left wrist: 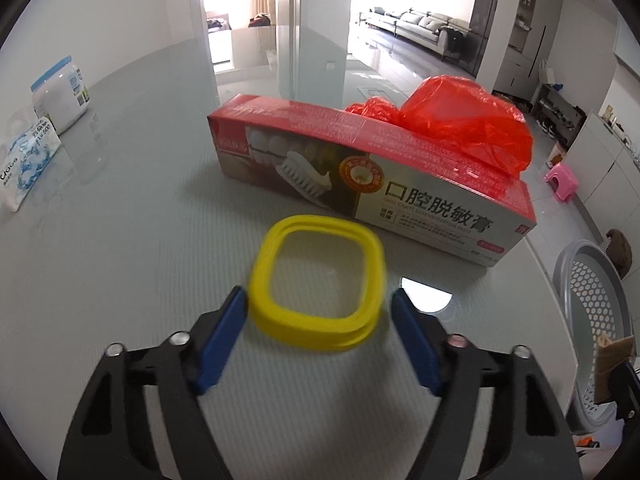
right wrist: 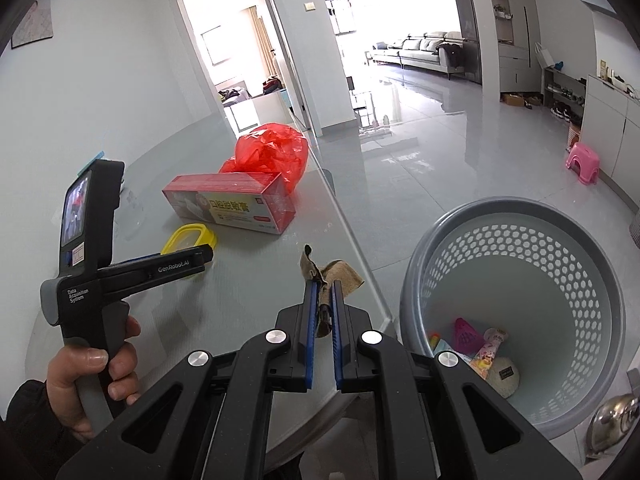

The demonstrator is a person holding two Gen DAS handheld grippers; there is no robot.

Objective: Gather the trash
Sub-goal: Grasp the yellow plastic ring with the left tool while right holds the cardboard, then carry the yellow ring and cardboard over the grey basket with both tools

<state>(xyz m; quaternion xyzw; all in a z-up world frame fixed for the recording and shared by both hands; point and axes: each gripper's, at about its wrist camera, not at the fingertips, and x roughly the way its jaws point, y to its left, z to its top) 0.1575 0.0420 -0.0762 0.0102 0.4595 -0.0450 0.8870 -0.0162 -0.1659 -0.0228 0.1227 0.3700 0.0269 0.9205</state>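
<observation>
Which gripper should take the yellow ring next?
Left. The left gripper already straddles the yellow ring, jaws open around it. The right gripper is shut on a brown scrap near the basket.

yellow ring [left wrist: 318,286] flat on table, beside toothpaste box [left wrist: 372,180].

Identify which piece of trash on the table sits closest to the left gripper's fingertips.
The yellow ring, lying flat between the left gripper's spread jaws. The toothpaste box lies beyond it, and the red plastic bag sits behind the box.
</observation>
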